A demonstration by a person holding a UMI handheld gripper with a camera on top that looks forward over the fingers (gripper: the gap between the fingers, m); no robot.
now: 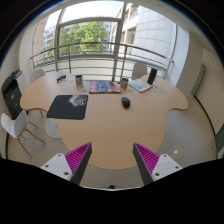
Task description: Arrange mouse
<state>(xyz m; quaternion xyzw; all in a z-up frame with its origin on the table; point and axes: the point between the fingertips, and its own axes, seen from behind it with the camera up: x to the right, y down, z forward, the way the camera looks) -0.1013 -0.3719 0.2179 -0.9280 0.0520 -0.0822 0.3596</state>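
Wooden table fills the middle of the frame, pale and rounded. My gripper sits at the bottom centre, its fingers apart with nothing between them, magenta pads facing inward. Well beyond them, right of centre, the dark mouse lies on the table. A black mat lies left of centre, a book above the middle, papers upper right.

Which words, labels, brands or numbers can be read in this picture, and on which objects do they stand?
None can be read.
The colourful book on the table: its cover print is too small to read.
The mouse and the dark mouse pad: no marking shows.
The gripper is open, holding nothing.
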